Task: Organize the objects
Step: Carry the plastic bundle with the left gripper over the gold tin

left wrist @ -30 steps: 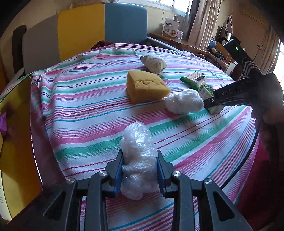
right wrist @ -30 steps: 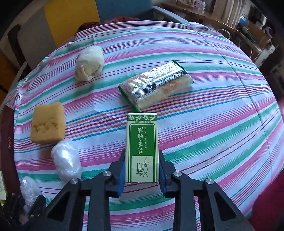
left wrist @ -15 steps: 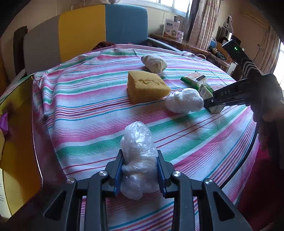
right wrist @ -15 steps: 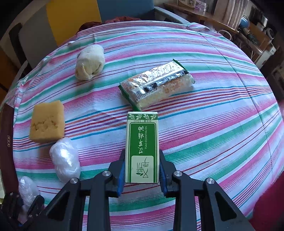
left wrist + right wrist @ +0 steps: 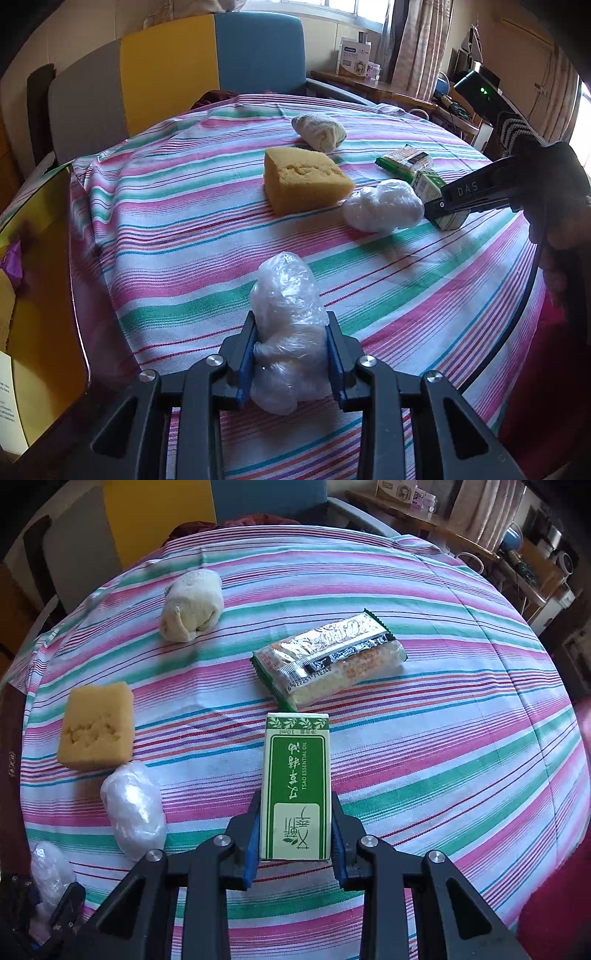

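My left gripper is shut on a crumpled clear plastic bag at the near left edge of the striped round table. My right gripper is shut on a green and white essential oil box, which rests flat on the cloth. In the left wrist view the right gripper shows side-on at the right, clamped on the box, with a hand behind it. In the right wrist view the left gripper and its bag sit at the bottom left.
A yellow sponge, a white plastic wad, a rolled cream cloth and a foil snack pack lie on the cloth. A colour-block chair stands behind the table. A yellow surface borders the left edge.
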`<state>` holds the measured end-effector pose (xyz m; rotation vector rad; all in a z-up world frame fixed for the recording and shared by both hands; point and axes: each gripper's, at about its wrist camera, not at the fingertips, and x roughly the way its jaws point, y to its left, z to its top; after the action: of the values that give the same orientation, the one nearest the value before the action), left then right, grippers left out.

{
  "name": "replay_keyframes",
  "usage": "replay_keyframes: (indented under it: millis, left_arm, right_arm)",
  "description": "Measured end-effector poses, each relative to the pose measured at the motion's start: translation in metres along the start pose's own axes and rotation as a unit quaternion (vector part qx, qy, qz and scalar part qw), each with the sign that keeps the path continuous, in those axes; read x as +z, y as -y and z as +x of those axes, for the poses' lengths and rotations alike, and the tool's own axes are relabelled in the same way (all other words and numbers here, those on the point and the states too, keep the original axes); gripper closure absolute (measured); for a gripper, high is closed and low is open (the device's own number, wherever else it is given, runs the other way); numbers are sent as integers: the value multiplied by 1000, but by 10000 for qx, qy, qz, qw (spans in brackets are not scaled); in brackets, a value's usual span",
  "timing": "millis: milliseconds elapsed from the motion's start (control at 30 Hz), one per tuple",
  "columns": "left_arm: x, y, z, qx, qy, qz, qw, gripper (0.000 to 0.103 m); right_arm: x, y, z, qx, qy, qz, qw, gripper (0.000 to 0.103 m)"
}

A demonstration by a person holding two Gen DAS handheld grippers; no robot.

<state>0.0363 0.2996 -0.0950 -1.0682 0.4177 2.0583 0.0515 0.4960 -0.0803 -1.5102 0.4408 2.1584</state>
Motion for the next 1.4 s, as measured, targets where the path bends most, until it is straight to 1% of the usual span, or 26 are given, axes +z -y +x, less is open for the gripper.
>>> replay_keyframes:
  millis: [33, 133, 233, 300, 433, 533, 600, 700, 733, 767, 833, 867, 967, 1067, 1133, 1167, 1267, 1333, 1400]
  left_arm:
    - [0, 1, 0, 18, -1, 16, 10000, 71]
    - [2, -1, 0, -5, -42, -35, 10000, 71]
    - [6, -5, -6, -200, -96, -224, 9995, 72]
    - [9, -5, -20, -256, 71, -224, 9994, 72]
    - [20, -16, -50, -425, 362, -418, 9976, 72]
    - [28, -38, -74, -528, 485, -801, 9942, 72]
    - [32, -58, -90, -487, 614, -995, 9919, 72]
    - [38, -99, -109, -301, 685, -1364, 9878, 72]
    - [38, -115, -113, -237, 703, -1542, 9853, 72]
    - [36, -139, -120, -134, 704, -1794, 9812, 72]
    - [30, -172, -129, 57, 732, -2139, 9741, 72]
    - [25, -192, -136, 244, 769, -2319, 9694, 72]
    - [10, -241, -150, 837, 772, -2593, 9591, 72]
    - [-7, -283, -150, 1353, 540, -2765, 9499, 72]
    - [-16, -303, -143, 1498, 362, -2885, 9450, 72]
    - [-18, -308, -139, 1533, 300, -2926, 9434, 72]
    - [-23, -320, -120, 1595, 106, -2978, 9411, 71]
    - [-25, -324, -112, 1551, 95, -2918, 9438, 69]
    - [-23, -332, -100, 1641, -44, -2861, 9440, 68]
  right_arm:
    - [-1, -8, 2, -9, 6, -6, 10000, 72]
    - [2, -8, 1, -53, 29, -66, 10000, 72]
    - [6, -9, 1, -103, 62, -148, 9998, 72]
    - [7, -15, 2, -154, 85, -226, 9996, 72]
    - [6, -5, 1, -207, 125, -313, 9992, 72]
    - [8, -6, 2, -238, 143, -351, 9990, 72]
    - [2, -6, 2, -253, 154, -361, 9989, 72]
    - [-7, 1, 0, -265, 159, -376, 9988, 72]
    - [-14, -3, -5, -269, 163, -378, 9988, 72]
    - [-17, -9, 3, -271, 163, -378, 9988, 72]
    - [-17, -10, 3, -276, 164, -380, 9988, 72]
    - [-17, -10, 5, -284, 165, -392, 9987, 72]
    - [-18, -11, 5, -318, 173, -434, 9984, 72]
    - [-17, -9, 8, -339, 175, -461, 9982, 72]
    - [-17, -9, 8, -345, 179, -460, 9982, 72]
    - [-23, -13, 2, -354, 183, -463, 9981, 72]
    - [-27, -15, 1, -381, 194, -474, 9980, 72]
    - [-26, -15, 2, -399, 202, -487, 9978, 72]
    - [-25, -13, 3, -410, 202, -497, 9977, 72]
